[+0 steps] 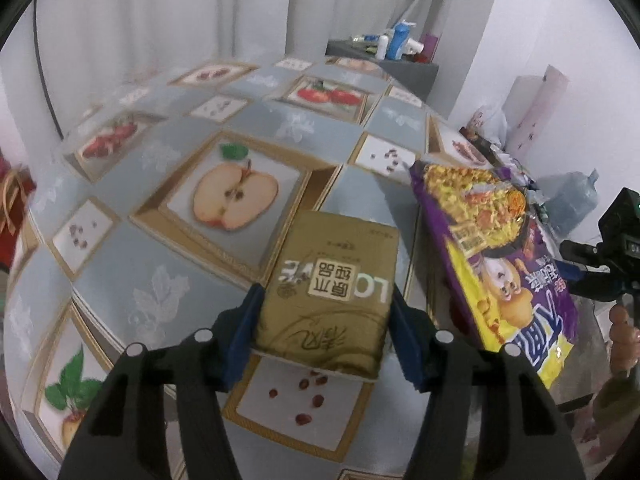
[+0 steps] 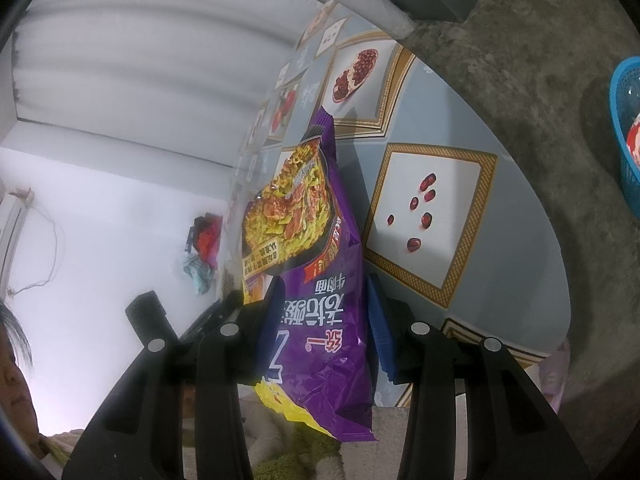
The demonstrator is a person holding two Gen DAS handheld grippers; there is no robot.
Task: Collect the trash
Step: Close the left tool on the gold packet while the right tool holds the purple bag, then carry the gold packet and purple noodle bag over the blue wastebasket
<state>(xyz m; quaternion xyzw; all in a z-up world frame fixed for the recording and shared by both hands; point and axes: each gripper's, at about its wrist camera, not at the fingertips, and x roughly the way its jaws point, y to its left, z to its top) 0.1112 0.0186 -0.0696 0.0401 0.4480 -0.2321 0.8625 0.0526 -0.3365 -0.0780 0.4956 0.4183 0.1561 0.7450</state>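
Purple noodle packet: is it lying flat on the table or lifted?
Lifted: the purple noodle packet stands on edge in the right gripper, above the tablecloth.

Fruit-print tablecloth (image 1: 168, 276), white curtain (image 1: 160, 12)

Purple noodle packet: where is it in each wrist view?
Left wrist: purple noodle packet at right, tilted, beside the gold pack held by the left gripper.
Right wrist: centre, clamped between the right gripper pads.
Shared landmark: fruit-print tablecloth.
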